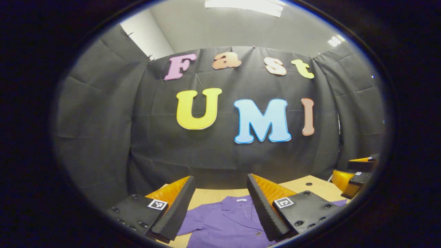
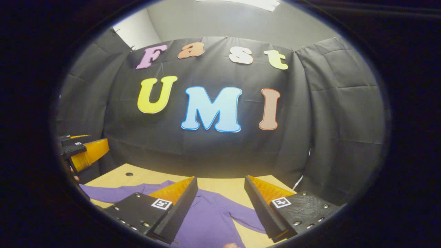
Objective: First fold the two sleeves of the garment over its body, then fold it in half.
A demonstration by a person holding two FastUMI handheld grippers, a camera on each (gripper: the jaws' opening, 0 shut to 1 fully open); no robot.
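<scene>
Lying flat on wooden table (image 1: 310,184), purple garment (image 1: 224,224), left tool (image 1: 220,206) and right tool (image 2: 220,206) spread wide, gripping nothing

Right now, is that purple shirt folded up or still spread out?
Spread out. The purple shirt lies flat on the table, collar showing, and a sleeve reaches sideways off the body. Both tongs hang open above it.

A makeshift recording booth inside a plain room: creased black cloth wall (image 1: 103,113) pinned up in panels on three sides around a light wooden desk (image 2: 227,187) with small round holes in its top. Above the cloth, at 12 o'clock, bare white wall (image 1: 144,34) and a bright ceiling light panel (image 1: 244,5) show.
</scene>
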